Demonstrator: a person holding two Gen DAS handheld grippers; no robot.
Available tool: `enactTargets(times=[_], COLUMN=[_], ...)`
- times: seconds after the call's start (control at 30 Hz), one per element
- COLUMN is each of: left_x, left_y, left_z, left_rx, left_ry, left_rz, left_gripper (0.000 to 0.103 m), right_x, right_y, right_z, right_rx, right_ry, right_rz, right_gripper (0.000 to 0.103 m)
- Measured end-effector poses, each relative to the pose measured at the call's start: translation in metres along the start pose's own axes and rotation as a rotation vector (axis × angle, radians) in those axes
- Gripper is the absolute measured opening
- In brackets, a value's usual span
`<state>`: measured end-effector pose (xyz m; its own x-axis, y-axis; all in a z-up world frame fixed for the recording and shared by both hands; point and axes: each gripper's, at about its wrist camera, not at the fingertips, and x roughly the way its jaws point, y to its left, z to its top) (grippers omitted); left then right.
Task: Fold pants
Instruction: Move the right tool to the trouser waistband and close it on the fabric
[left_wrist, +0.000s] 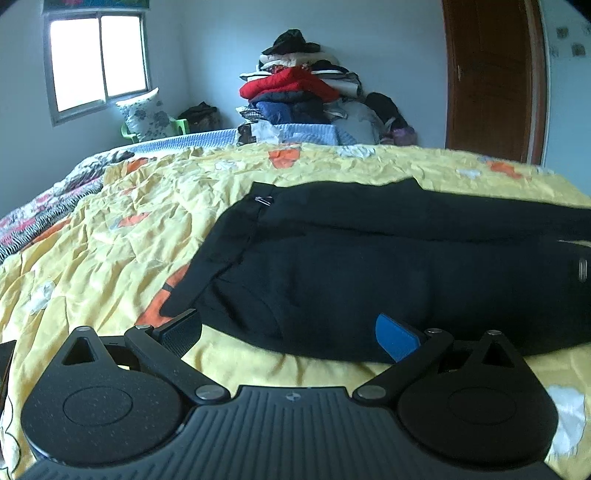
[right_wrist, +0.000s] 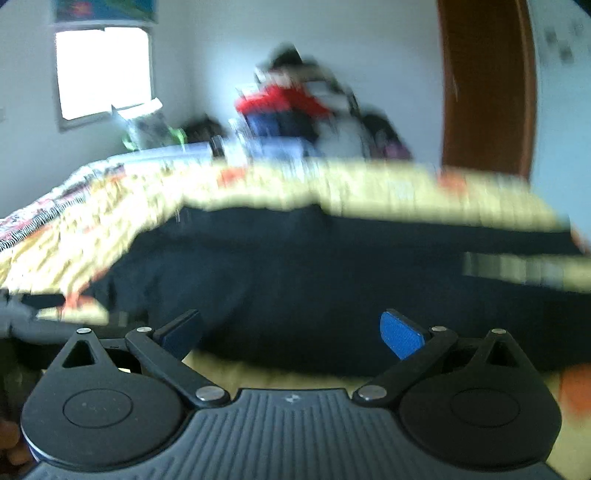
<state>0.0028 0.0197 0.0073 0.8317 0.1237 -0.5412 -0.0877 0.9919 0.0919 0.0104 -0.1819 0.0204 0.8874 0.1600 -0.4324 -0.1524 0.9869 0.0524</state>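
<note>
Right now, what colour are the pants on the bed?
Black pants, clearest in the left wrist view.

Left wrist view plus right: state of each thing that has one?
black pants: flat on the bedspread, ungripped
left gripper: open, at the pants' near edge
right gripper: open, view motion-blurred
yellow bedspread: wrinkled
clothes pile: stacked high, messy
door: shut

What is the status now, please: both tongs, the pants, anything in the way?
Left tongs open, empty. Right tongs open, empty, view blurred. Black fabric pants flat on yellow patterned bedspread, not gripped. Nothing in the way.
</note>
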Motion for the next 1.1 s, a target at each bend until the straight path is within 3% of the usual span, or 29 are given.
enactTargets(times=[0.03, 0.17, 0.23, 0.33, 0.4, 0.57, 0.67, 0.93, 1.0, 1.03, 1.07, 1.1], left_x=[0.001, 0.013, 0.021, 0.037, 0.050, 0.077, 0.091, 0.144, 0.159, 0.166, 0.173, 0.183], left_y=[0.005, 0.028, 0.037, 0.050, 0.056, 0.070, 0.074, 0.064, 0.060, 0.059, 0.059, 0.060], left_z=[0.003, 0.015, 0.019, 0.026, 0.032, 0.055, 0.072, 0.110, 0.120, 0.126, 0.131, 0.138], left_rx=[-0.012, -0.079, -0.105, -0.147, -0.163, -0.175, -0.165, -0.096, -0.088, -0.095, -0.112, -0.147], left_ry=[0.001, 0.025, 0.041, 0.085, 0.108, 0.134, 0.137, 0.157, 0.167, 0.169, 0.175, 0.187], left_rz=[-0.007, -0.074, -0.106, -0.122, -0.117, -0.108, -0.102, -0.087, -0.095, -0.108, -0.117, -0.131], left_gripper=[0.102, 0.102, 0.102, 0.102, 0.102, 0.102, 0.102, 0.102, 0.102, 0.102, 0.102, 0.102], right_x=[0.006, 0.057, 0.073, 0.093, 0.124, 0.215, 0.266, 0.380, 0.394, 0.391, 0.387, 0.380], right_y=[-0.001, -0.014, -0.020, -0.030, -0.031, -0.025, -0.030, -0.065, -0.072, -0.074, -0.075, -0.076], right_z=[0.010, 0.050, 0.065, 0.085, 0.101, 0.125, 0.135, 0.130, 0.123, 0.122, 0.121, 0.120], right_rx=[-0.030, -0.076, -0.097, -0.173, -0.219, -0.415, -0.364, -0.262, -0.215, -0.220, -0.227, -0.233], right_ry=[-0.009, 0.125, 0.064, -0.118, -0.062, 0.131, 0.269, 0.490, 0.544, 0.521, 0.521, 0.517], right_rz=[0.014, 0.201, 0.265, 0.466, 0.550, 0.477, 0.459, 0.518, 0.535, 0.545, 0.592, 0.622], right_gripper=[0.103, 0.102, 0.102, 0.103, 0.103, 0.103, 0.102, 0.102, 0.090, 0.077, 0.043, 0.024])
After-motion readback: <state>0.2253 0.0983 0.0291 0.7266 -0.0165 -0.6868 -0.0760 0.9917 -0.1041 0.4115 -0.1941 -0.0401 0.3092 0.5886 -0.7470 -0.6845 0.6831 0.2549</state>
